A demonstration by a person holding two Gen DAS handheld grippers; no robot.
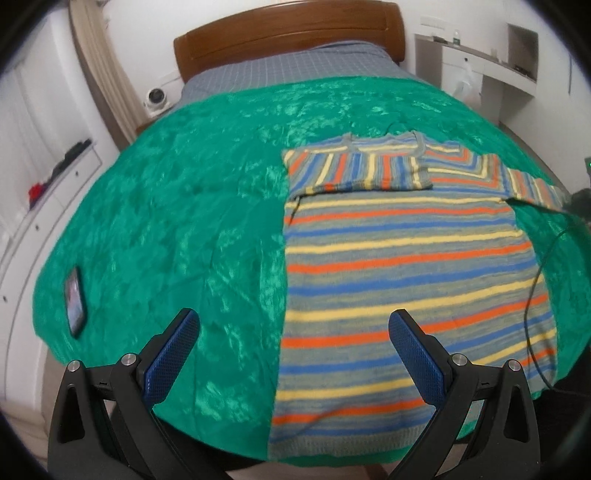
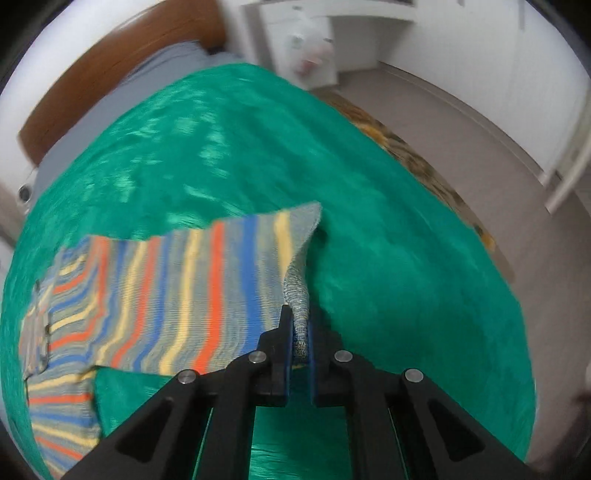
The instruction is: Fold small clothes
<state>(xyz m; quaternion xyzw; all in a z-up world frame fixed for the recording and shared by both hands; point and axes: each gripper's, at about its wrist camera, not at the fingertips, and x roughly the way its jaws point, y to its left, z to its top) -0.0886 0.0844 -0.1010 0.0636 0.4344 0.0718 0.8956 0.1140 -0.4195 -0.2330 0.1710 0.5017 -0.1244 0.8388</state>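
Our right gripper [image 2: 300,332] is clenched on the grey ribbed cuff [image 2: 299,295] of the striped sweater [image 1: 406,266] — the two blue pads [image 2: 286,347] pinch the knit flat between them, and the sleeve [image 2: 207,280] rises off the green cover [image 2: 369,192] toward the jaws. Our left gripper [image 1: 293,350] hangs released, jaws wide, with nothing between them, above the near edge of the bed where the sweater's left side meets bare cover. The sweater lies flat on the right half of the bed, hem at the near edge and collar toward the wooden headboard [image 1: 288,33]; its other sleeve [image 1: 354,170] is already laid across the chest. From here we judge the step in hand to be carrying the held sleeve over the body. The risk lies in the small bite: only the cuff is held, so a quick pull could slip the knit out of the pads and drop the sleeve short or askew. Pulling too far could drag the shoulder and rumple the body, since nothing pins it. A dark cable [image 1: 535,280] runs over the sweater's right side near the bed's right edge; the sleeve could catch on it. A phone [image 1: 75,299] lies well apart, near the left edge.
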